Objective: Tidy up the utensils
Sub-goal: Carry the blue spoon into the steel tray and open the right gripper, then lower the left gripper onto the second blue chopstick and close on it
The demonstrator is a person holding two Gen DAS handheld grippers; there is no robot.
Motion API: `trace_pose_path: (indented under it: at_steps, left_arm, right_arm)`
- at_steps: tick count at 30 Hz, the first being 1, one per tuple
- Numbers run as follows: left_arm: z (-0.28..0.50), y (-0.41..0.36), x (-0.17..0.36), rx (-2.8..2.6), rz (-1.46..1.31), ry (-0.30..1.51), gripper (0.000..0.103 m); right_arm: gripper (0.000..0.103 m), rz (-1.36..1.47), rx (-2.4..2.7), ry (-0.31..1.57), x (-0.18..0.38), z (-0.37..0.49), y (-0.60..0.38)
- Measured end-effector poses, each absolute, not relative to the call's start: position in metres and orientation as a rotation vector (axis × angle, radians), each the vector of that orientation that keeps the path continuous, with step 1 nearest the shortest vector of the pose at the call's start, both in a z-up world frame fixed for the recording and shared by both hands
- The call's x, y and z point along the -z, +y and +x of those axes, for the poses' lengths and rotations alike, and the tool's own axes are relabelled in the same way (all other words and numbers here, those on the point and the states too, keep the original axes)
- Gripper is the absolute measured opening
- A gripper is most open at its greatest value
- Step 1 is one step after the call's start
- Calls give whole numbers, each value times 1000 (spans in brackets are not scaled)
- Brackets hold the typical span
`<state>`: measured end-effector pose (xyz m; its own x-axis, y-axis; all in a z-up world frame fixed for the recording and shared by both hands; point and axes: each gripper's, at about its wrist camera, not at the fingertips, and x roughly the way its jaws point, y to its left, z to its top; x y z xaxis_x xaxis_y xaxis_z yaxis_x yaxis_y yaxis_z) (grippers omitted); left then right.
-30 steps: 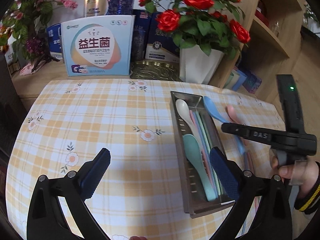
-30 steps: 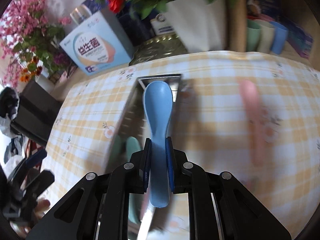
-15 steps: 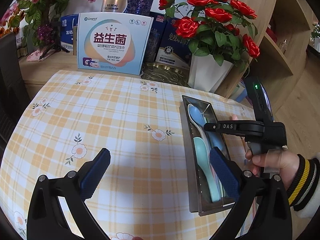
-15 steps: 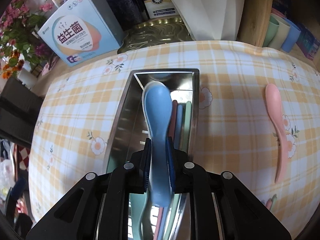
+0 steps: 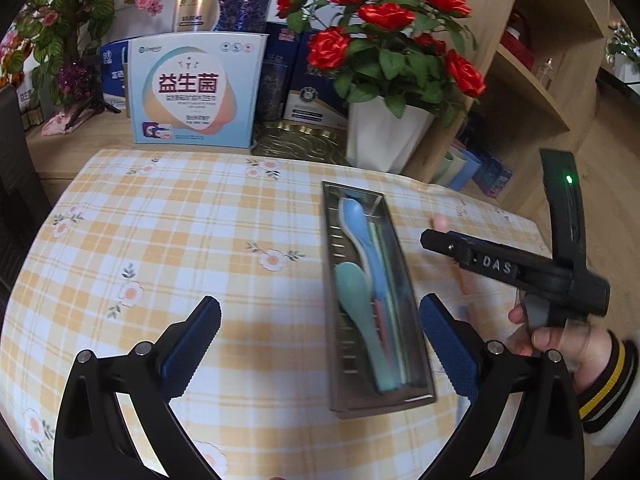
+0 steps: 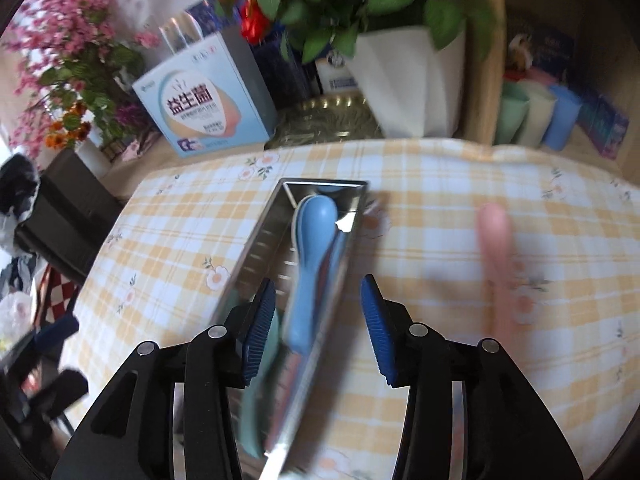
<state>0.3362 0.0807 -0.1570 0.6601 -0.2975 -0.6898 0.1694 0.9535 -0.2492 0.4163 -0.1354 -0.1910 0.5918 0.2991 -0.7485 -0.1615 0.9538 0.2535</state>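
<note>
A long steel tray [image 5: 331, 280] lies on the checked tablecloth and holds a blue spoon [image 5: 360, 232], a teal spoon [image 5: 356, 304] and several thin coloured utensils. My right gripper [image 6: 318, 312] hovers over the tray's near half. Its jaws are opening and the blue spoon [image 6: 316, 236] lies loose in the tray [image 6: 256, 240] below them, clear of both pads. A pink spoon [image 6: 500, 264] lies blurred on the cloth to the right of the tray. My left gripper [image 5: 320, 344] is open and empty over the cloth, its right finger beside the tray.
A person's hand [image 5: 560, 336] holds the right gripper [image 5: 430, 238] to the right of the tray. Behind the table stand a white pot of red roses [image 5: 384, 136], a light blue box [image 5: 196, 92], a gold tray [image 5: 296, 140] and cups [image 6: 532, 116] beside a wooden shelf.
The right gripper went from shut on the blue spoon to open. The spoon now lies in the tray. The right gripper has drawn back to the right of the tray.
</note>
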Motion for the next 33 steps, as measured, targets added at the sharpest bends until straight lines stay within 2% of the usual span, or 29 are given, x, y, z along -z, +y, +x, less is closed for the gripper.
trace_pose_path:
  at_steps: [8, 10, 11, 12, 15, 20, 23, 33]
  left_arm:
    - [308, 34, 157, 328, -152, 805, 96]
    - [299, 18, 161, 358, -129, 814, 83]
    - [295, 9, 164, 382, -118, 832, 69]
    - [293, 2, 168, 402, -115, 849, 60]
    - [282, -20, 180, 468, -94, 892, 43]
    - [270, -59, 199, 561, -17, 946, 36]
    - [271, -83, 209, 603, 41, 989, 24]
    - [310, -121, 239, 535, 160, 1079, 14]
  right_arm:
    - [44, 138, -232, 787, 200, 338, -202]
    - [44, 142, -206, 786, 210, 322, -222]
    - [44, 144, -193, 791, 215, 317, -229]
    - [44, 147, -180, 795, 220, 311, -236]
    - [44, 181, -144, 802, 234, 297, -255]
    - [44, 182, -120, 784, 248, 283, -269]
    - [44, 163, -103, 776, 253, 281, -272]
    - [44, 245, -123, 762, 259, 280, -287]
